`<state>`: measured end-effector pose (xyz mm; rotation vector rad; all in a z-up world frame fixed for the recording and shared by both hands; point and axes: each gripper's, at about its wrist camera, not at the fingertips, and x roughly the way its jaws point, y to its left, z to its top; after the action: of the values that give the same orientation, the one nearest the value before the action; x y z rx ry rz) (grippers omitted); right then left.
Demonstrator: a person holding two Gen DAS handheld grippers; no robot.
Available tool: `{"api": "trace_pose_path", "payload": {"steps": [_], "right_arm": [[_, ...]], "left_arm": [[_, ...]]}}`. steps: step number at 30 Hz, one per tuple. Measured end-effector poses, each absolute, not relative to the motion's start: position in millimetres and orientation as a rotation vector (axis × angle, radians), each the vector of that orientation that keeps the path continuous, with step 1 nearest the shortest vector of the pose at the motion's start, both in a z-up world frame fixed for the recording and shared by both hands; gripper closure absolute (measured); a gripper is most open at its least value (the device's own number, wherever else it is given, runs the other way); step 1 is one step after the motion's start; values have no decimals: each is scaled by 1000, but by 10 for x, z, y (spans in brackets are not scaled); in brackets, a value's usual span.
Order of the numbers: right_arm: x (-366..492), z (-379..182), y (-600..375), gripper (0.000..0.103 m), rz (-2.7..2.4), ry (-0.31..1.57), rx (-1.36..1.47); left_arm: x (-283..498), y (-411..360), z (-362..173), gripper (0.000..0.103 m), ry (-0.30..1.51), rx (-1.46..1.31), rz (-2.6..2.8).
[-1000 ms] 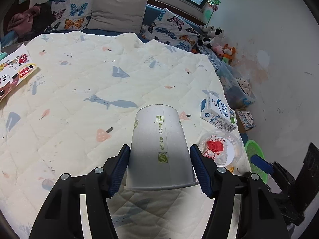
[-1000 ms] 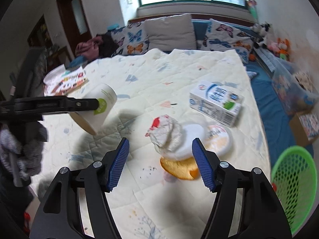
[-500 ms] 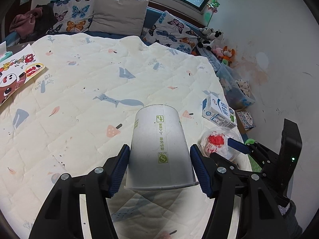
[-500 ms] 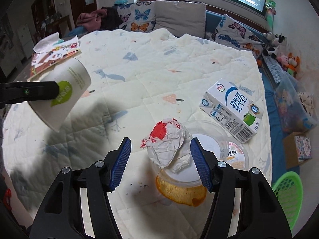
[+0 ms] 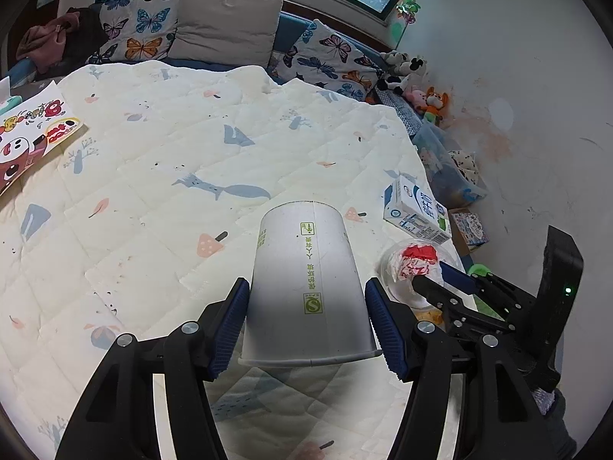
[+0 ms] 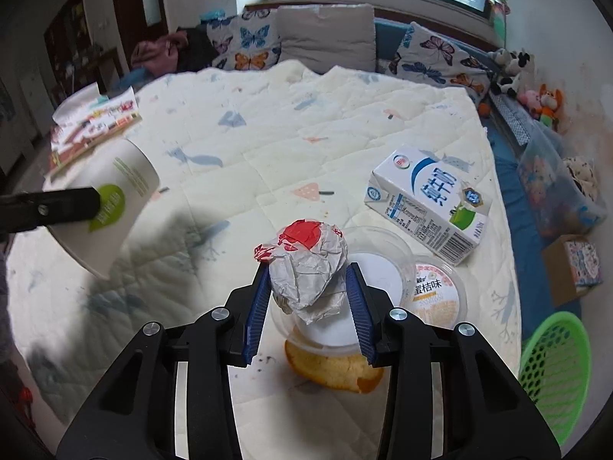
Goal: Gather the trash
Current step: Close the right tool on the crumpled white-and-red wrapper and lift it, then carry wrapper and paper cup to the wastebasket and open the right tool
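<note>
My left gripper (image 5: 306, 322) is shut on a white paper cup (image 5: 306, 283), held upside down above the quilt; the cup also shows at the left of the right wrist view (image 6: 111, 207). My right gripper (image 6: 308, 306) has closed its pads on a crumpled white and red paper wrapper (image 6: 306, 268) that sits on a clear plastic cup (image 6: 367, 268). A lid with an orange label (image 6: 433, 291), a piece of bread (image 6: 333, 368) and a blue and white milk carton (image 6: 425, 203) lie close by. A green basket (image 6: 555, 368) stands off the bed at lower right.
A cream quilt (image 5: 191, 145) covers the bed. Picture books (image 5: 27, 134) lie at the left edge. Butterfly pillows (image 5: 214, 30) line the far side. Soft toys (image 5: 417, 84) and boxes (image 6: 574, 268) lie along the right wall.
My right gripper has moved forward to the wrapper and narrowed from wide open until its pads touch it. My left gripper still holds the cup, nearly unmoved.
</note>
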<state>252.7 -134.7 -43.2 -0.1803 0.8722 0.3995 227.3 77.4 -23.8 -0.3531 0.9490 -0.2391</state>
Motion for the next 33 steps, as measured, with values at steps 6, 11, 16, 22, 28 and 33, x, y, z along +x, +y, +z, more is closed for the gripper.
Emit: {"api": "trace_pose_path", "payload": {"steps": [6, 11, 16, 22, 28, 33], "right_arm": [[2301, -201, -1480, 62, 428, 815, -88], [2088, -42, -1691, 62, 420, 776, -18], [1871, 52, -2090, 62, 363, 749, 47], [1650, 7, -2807, 62, 208, 749, 86], [1479, -154, -3568, 62, 46, 776, 141], [1353, -380, -4103, 61, -57, 805, 216]], "left_arm": [[2234, 686, -170, 43, 939, -347, -260], [2185, 517, -74, 43, 927, -333, -304], [2139, 241, 14, 43, 919, -306, -368], [2141, -145, 78, 43, 920, -274, -444], [2171, -519, 67, 43, 939, -243, -505], [2191, -799, 67, 43, 955, -209, -542]]}}
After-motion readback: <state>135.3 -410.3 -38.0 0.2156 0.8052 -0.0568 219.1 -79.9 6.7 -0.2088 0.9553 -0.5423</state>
